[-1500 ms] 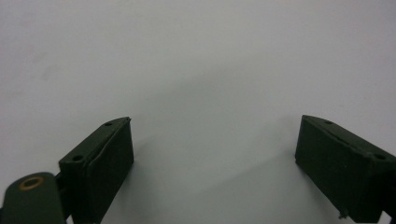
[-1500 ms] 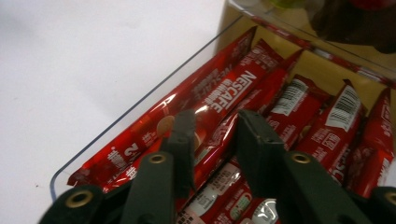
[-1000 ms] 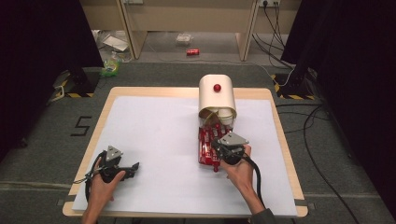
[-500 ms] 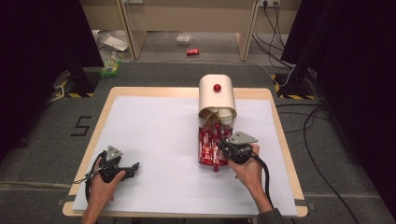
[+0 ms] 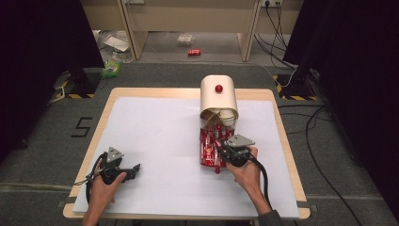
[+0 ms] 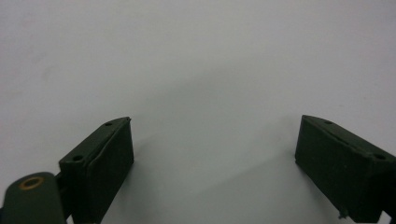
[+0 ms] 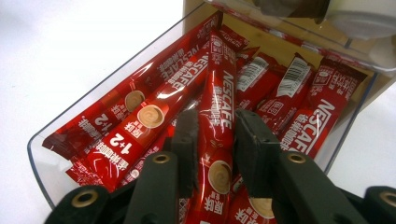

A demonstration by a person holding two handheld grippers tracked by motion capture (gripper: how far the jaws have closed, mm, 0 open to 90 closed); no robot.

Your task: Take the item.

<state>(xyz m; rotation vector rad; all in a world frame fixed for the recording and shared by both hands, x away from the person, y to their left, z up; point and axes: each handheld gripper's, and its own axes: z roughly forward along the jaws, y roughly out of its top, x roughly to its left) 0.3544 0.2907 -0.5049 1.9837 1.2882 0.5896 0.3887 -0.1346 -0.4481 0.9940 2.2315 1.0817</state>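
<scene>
The right claw [image 7: 212, 140] has just been opening; a shiny, long red stick [image 7: 215, 116] between its jaws points straight ahead. The left claw [image 6: 212, 154] is wide apart.

We look along our left gripper [image 6: 212, 158] at a plain white sheet [image 6: 196, 56] that runs to every edge of the view. Our two black jaws rise from the bottom corners, one at the lower left and one at the lower right, standing wide apart with bare sheet between them. Each jaw shows a flat, ribbed inner pad and two small screw holes along its top edge. A brass-ringed hole sits in the bottom-left corner. Soft grey shadow spreads over the sheet between the jaws.
</scene>
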